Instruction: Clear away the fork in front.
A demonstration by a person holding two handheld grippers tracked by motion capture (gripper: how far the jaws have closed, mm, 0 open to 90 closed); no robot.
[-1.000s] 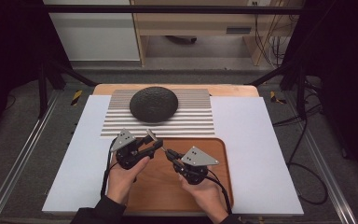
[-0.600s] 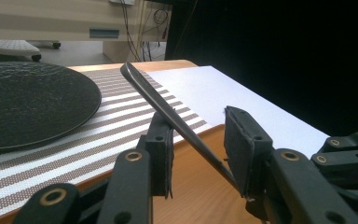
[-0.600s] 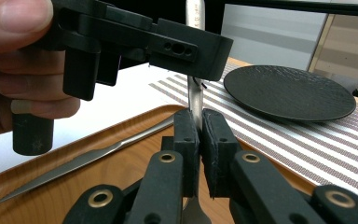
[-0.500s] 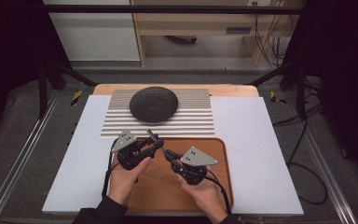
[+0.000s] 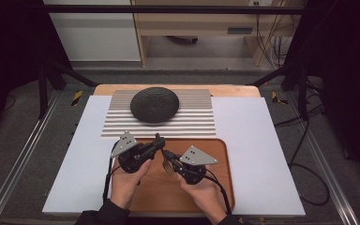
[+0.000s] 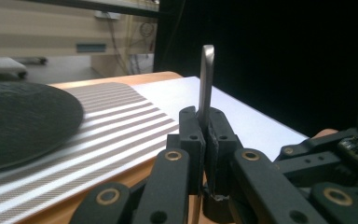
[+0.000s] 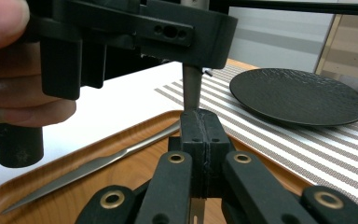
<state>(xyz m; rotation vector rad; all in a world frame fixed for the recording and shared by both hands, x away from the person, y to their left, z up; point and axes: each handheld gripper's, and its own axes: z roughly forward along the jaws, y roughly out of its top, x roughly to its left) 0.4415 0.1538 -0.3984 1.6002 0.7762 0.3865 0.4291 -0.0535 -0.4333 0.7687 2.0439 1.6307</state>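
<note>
A metal fork (image 5: 168,164) hangs over the wooden tray (image 5: 215,187), held by both grippers. My left gripper (image 5: 158,140) has just been closing and is now shut on the fork's handle (image 6: 207,79), which stands up between its jaws (image 6: 205,121). My right gripper (image 5: 165,153) is shut on the same fork lower down; in the right gripper view the handle (image 7: 192,88) rises from its jaws (image 7: 199,122) into the left gripper (image 7: 168,28) above. A table knife (image 7: 98,165) lies flat on the tray (image 7: 135,135).
A dark round plate (image 5: 154,104) sits on a striped placemat (image 5: 192,122) just beyond the tray. A white sheet (image 5: 253,140) covers the table to either side. Black frame legs and cables stand around the table.
The left gripper's jaws have closed onto the fork's handle and shifted slightly toward the right gripper. The right gripper has not moved.
</note>
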